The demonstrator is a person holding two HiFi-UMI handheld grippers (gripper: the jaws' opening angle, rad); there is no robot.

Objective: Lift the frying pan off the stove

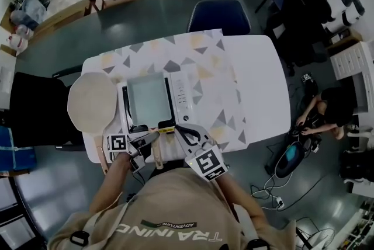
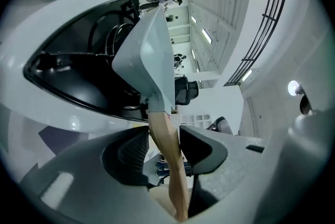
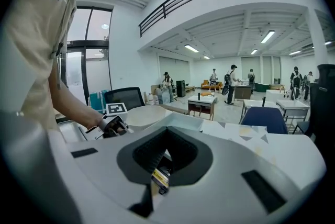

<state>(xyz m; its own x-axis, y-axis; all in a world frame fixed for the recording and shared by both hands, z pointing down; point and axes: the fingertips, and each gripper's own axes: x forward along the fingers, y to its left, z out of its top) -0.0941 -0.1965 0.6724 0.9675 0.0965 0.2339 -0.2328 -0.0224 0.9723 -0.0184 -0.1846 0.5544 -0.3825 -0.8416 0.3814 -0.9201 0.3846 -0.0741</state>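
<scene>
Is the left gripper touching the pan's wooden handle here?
Touching. The left gripper view shows the left gripper with its jaws closed on the wooden handle, both pads pressed against its sides with no gap.

Left gripper (image 1: 151, 138) jaws clamped on pan handle (image 2: 166, 139); right gripper (image 1: 181, 129) jaws together, empty.

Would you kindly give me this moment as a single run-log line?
left gripper: shut on wooden handle | right gripper: shut, empty | frying pan: over stove | lift: not evident
</scene>
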